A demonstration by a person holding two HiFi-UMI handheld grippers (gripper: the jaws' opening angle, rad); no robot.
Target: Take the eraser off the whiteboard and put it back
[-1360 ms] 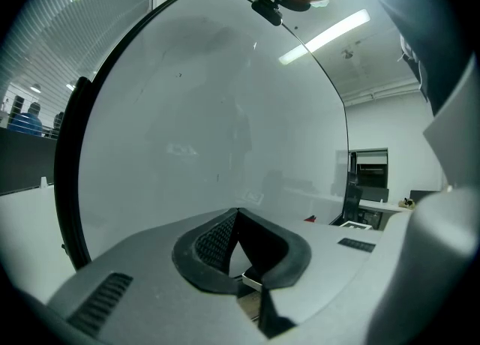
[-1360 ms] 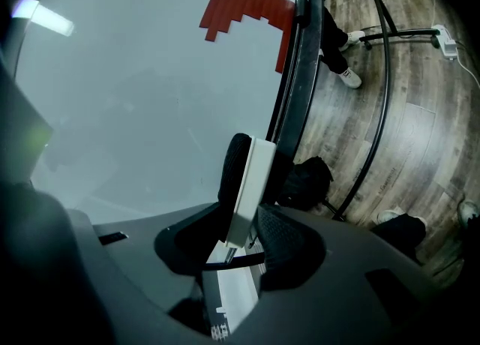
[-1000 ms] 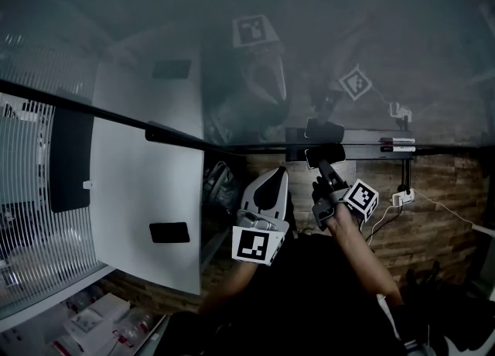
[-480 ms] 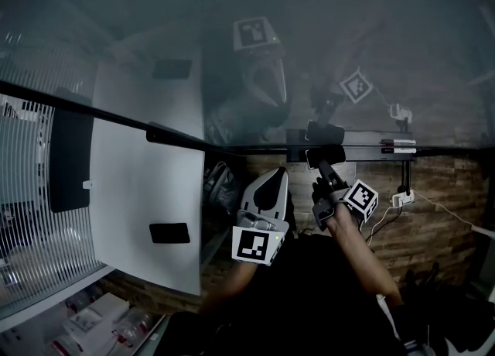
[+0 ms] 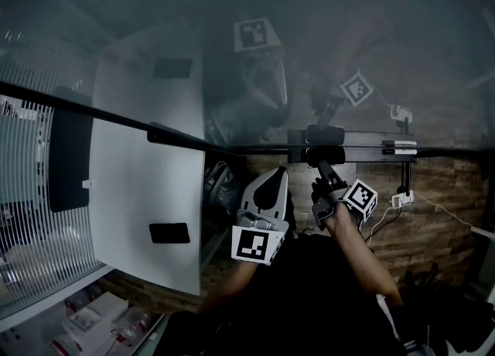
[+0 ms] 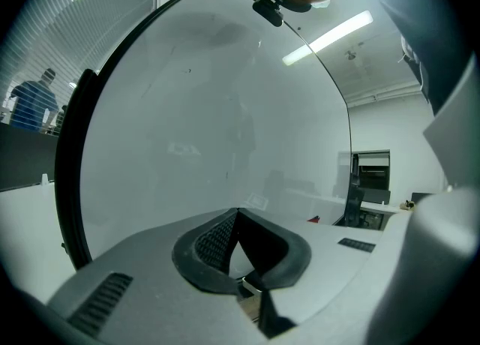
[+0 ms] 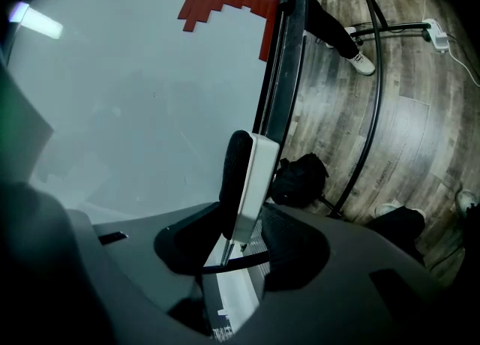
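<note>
- While you are holding the right gripper [image 7: 244, 225] up at the lower edge of the whiteboard [image 7: 127, 88], its jaws are pinching the eraser [image 7: 244, 178] by its near end. One pad is bearing on the dark felt face and the other on the white plastic back.
- You are carrying the eraser so that most of its length is standing out beyond the jaws. Its felt face is turning towards the board, just beside the dark frame rail [image 7: 281, 73]. Whether the felt is touching the board surface cannot be told from either view.
- From the head view, the eraser is showing as a dark block just under the marker tray [image 5: 360, 139], with two markers [image 5: 397, 145] lying on that tray off to one side.
- You are keeping the left gripper [image 6: 237, 216] pressed together with nothing between its jaws. It is pointing at the board and taking no part in the hold.
- Handling, as judged: the eraser is looking light and not fragile. It has a stiff, smooth shell that may slide on the pad, and a soft felt layer that is likely giving under pressure.
- Hold, as judged: you are gripping at one end, so the free length may be levering in the jaws if it presses on the board. A hold nearer mid-length, across felt and back, would likely be steadier for seating it again.
</note>
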